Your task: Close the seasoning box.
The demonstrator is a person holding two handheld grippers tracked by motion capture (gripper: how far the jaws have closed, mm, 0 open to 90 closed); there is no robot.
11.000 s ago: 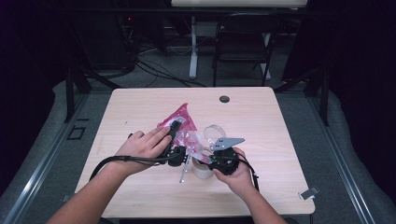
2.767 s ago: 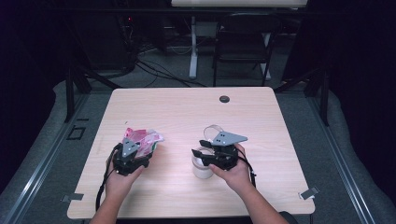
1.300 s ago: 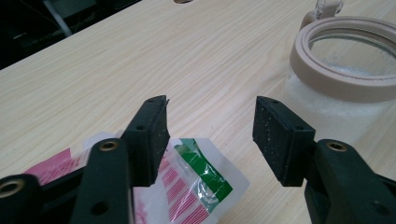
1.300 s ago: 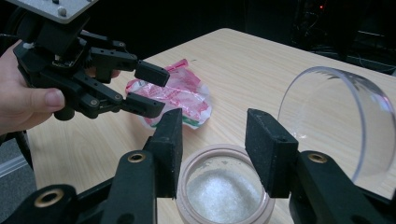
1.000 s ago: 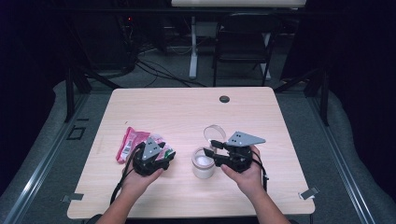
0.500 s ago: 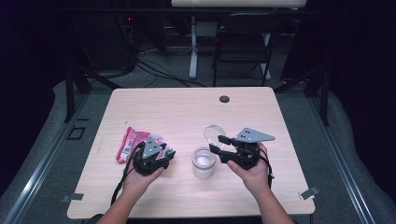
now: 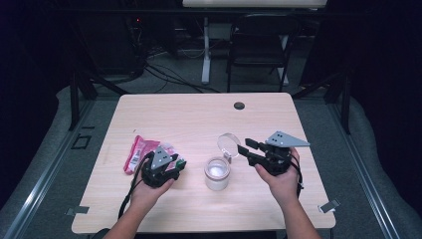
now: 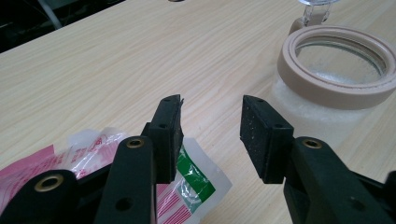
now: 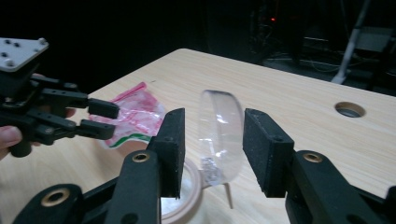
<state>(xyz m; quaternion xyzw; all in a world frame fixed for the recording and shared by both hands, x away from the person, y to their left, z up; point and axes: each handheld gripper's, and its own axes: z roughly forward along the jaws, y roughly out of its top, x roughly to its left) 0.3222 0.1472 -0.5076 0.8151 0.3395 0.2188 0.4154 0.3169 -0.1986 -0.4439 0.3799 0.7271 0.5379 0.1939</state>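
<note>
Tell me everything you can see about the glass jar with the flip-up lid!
The small clear glass jar stands upright near the middle of the light wooden table. A beige rubber ring circles its open mouth. Its round clear lid is hinged at the back and stands tipped up. The right claw sits beside the lid, jaws apart; nothing grips the jar.

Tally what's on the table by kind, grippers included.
Glass jar with hinged lid open: 1
Pink snack packet: 1
Handheld grippers: 2, left gripper, right gripper
Total: 4
</note>
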